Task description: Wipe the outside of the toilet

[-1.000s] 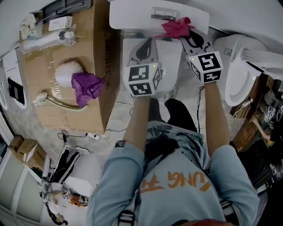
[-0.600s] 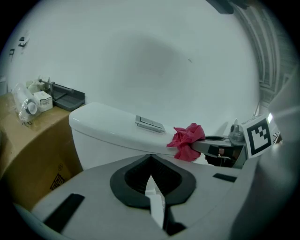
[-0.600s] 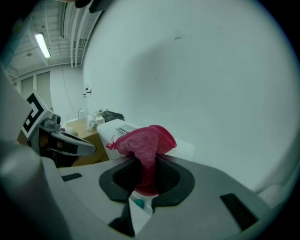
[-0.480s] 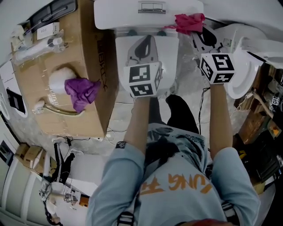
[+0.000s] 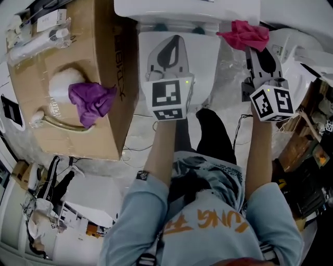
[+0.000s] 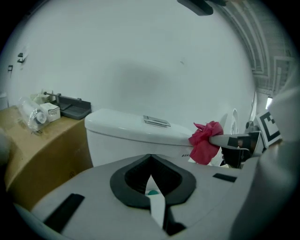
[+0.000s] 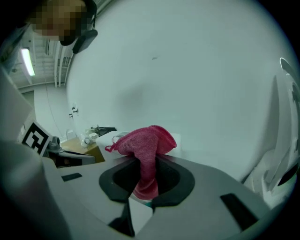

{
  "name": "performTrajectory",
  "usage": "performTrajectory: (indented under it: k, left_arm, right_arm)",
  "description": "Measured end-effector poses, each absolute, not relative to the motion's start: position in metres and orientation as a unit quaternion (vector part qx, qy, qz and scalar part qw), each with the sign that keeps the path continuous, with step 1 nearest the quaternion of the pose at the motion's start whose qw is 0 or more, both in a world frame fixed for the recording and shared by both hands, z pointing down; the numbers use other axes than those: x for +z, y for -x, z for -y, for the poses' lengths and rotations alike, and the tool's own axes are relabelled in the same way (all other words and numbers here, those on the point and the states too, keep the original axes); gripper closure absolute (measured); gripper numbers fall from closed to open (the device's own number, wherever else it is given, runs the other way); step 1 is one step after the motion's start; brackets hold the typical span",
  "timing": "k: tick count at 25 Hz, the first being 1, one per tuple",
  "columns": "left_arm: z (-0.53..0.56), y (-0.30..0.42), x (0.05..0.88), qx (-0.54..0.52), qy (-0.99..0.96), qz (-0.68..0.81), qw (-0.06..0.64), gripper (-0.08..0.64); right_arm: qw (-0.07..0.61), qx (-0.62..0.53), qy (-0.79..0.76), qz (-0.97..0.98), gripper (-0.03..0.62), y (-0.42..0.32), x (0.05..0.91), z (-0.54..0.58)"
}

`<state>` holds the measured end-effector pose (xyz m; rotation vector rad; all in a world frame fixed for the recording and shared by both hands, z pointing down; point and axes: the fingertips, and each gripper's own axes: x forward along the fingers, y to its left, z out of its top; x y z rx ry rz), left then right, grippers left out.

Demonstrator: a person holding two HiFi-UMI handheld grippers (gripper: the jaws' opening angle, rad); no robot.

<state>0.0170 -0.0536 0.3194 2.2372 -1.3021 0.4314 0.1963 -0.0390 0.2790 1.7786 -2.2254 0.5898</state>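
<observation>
Beyond the toilet tank [image 5: 182,10], right gripper [image 5: 256,51] has carried its clamped pink cloth [image 5: 243,35] rightward; left gripper [image 5: 174,40] closed.

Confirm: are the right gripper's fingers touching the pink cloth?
Touching. The right gripper view shows the pink cloth pinched between the right gripper's closed fingers, its bunched top poking out above them.

White ceramic toilet [image 5: 204,54], upright against the wall: seat lid [image 5: 200,67] down, cistern [image 6: 133,133] closed, a rectangular metal flush plate [image 6: 157,122] on top. Crumpled pink knit cloth [image 5: 243,35] sits at the cistern's right end, just under the lid's corner; contact with the porcelain unclear. Cloth is pinched between the jaws of the right gripper [image 5: 251,49], one fold bunched above them, a tail hanging below [image 7: 145,154].
</observation>
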Motion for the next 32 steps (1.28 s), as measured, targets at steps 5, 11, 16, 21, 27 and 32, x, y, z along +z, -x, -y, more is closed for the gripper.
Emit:
performTrajectory:
  k: [5,11,16,21,27,32]
  left_arm:
    - [0.052,0.027,0.327,0.153,-0.813,0.505,0.246,0.545]
    - [0.06,0.08,0.331,0.141,-0.804,0.533,0.223,0.545]
    - [0.069,0.116,0.336,0.131,-0.798,0.547,0.217,0.545]
    - [0.074,0.137,0.342,0.123,-0.795,0.553,0.218,0.545]
    - [0.078,0.144,0.355,0.12,-0.792,0.553,0.228,0.545]
    - [0.086,0.15,0.366,0.113,-0.778,0.567,0.246,0.545]
  right_arm:
    - [0.091,0.201,-0.565,0.795,0.505,-0.134,0.289,0.037]
    - [0.073,0.198,-0.497,0.842,0.505,-0.038,0.302,0.049]
    - [0.059,0.194,-0.453,0.868,0.505,0.03,0.316,0.066]
    - [0.034,0.193,-0.442,0.875,0.504,0.072,0.329,0.087]
    - [0.035,0.168,-0.433,0.885,0.503,0.105,0.338,0.102]
    - [0.043,0.161,-0.448,0.879,0.503,0.106,0.347,0.115]
